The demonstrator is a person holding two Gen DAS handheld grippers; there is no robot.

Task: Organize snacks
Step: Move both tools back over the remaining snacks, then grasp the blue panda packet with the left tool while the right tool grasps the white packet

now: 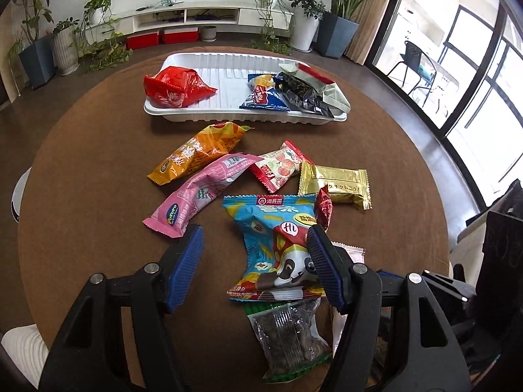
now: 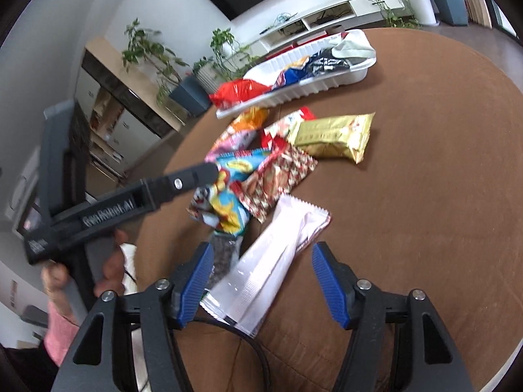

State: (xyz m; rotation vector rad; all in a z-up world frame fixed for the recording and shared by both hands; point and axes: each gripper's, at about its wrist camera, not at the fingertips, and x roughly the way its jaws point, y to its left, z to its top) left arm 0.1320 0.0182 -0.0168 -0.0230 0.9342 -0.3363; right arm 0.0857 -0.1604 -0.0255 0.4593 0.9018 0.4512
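Note:
A white tray (image 1: pixel 202 112) at the table's far side holds a red bag (image 1: pixel 176 86), a blue packet (image 1: pixel 261 96) and a black packet (image 1: pixel 300 96). Loose snacks lie nearer: orange (image 1: pixel 199 152), pink (image 1: pixel 199 192), red-white (image 1: pixel 281 168), gold (image 1: pixel 336 183), a blue panda bag (image 1: pixel 278 248) and a clear-green packet (image 1: pixel 291 333). My left gripper (image 1: pixel 255 248) is open over the panda bag. My right gripper (image 2: pixel 261 264) is open around a pale pink-white packet (image 2: pixel 271 261). The tray (image 2: pixel 313 89), gold packet (image 2: pixel 333 137) and panda bag (image 2: pixel 225 196) also show in the right wrist view.
The round brown table (image 1: pixel 98 179) drops off on all sides. The left gripper's black body (image 2: pixel 130 202) and the hand holding it reach in from the left in the right wrist view. A red patterned packet (image 2: pixel 278 179) lies beside the panda bag.

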